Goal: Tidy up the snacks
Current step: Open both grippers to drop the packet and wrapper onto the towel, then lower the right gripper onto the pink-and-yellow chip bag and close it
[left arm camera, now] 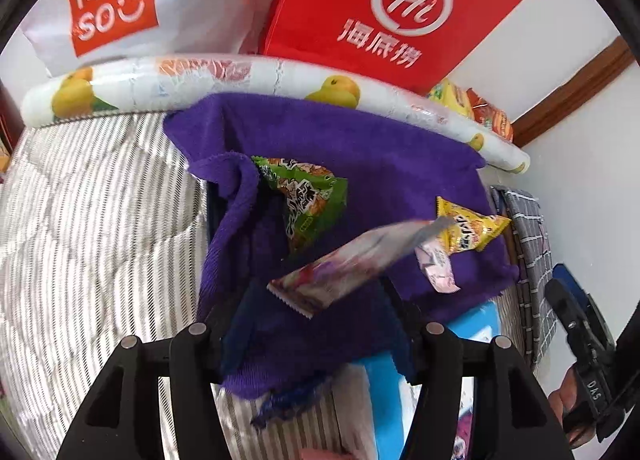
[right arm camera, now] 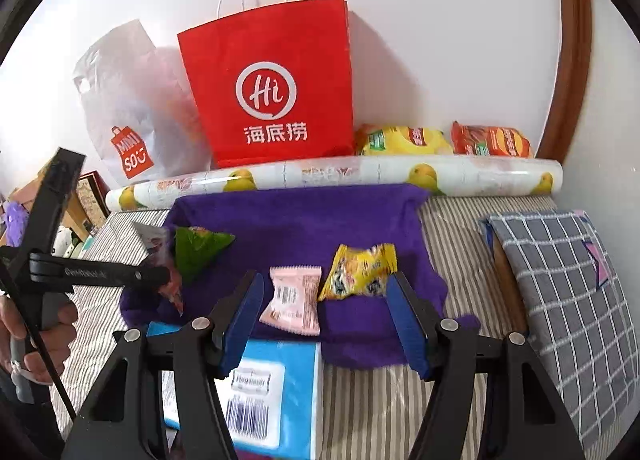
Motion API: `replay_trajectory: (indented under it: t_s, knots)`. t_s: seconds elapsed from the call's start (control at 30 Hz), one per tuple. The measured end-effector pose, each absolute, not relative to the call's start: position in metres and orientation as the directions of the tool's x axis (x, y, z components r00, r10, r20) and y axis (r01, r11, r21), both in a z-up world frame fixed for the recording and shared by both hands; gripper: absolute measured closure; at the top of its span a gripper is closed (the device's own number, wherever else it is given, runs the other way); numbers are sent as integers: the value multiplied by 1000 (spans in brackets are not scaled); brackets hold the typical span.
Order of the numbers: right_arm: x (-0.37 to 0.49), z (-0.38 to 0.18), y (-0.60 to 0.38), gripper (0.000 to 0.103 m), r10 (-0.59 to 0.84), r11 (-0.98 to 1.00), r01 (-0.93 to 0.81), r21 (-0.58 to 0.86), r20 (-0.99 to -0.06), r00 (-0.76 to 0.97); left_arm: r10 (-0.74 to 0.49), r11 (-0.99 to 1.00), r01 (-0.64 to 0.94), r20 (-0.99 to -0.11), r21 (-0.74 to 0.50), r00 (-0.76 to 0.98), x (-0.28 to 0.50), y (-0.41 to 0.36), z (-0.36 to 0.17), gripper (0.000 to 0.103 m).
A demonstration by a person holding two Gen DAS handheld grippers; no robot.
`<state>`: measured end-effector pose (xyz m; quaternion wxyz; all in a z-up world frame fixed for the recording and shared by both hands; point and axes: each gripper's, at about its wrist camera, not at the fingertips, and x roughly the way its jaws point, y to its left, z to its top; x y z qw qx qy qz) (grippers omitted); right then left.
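Left of your tongs: left gripper (right arm camera: 170, 280) over purple towel (right arm camera: 296, 220), jaws parted, long pale wrapper (left arm camera: 348, 260) blurred between them, no pad seen pressing it. Green snack packet (right arm camera: 200, 250) just beyond those tips. Between your right gripper (right arm camera: 324, 324) fingers, which stand apart and hold nothing: pink packet (right arm camera: 294, 300), then yellow packet (right arm camera: 360, 270) near right finger, both on towel. Below jaws: blue box (right arm camera: 280, 392). Right of tongs: checked pillow (right arm camera: 568, 300).

Both wrist views look steeply down at close range over a purple towel (left arm camera: 360, 148) (right arm camera: 296, 216), sharing the red bag (left arm camera: 384, 8) (right arm camera: 272, 92) at twelve o'clock.
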<state>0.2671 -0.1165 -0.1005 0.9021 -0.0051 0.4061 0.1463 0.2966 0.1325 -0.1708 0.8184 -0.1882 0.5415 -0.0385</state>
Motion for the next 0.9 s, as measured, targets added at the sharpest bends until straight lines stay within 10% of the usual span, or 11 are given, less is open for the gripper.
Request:
replay_trajectory:
  t_s: [0.9]
  knots:
    - [162, -141, -90, 40, 343, 919, -331, 212, -845, 410, -222, 942, -107, -828, -319, 515, 179, 138, -115, 41]
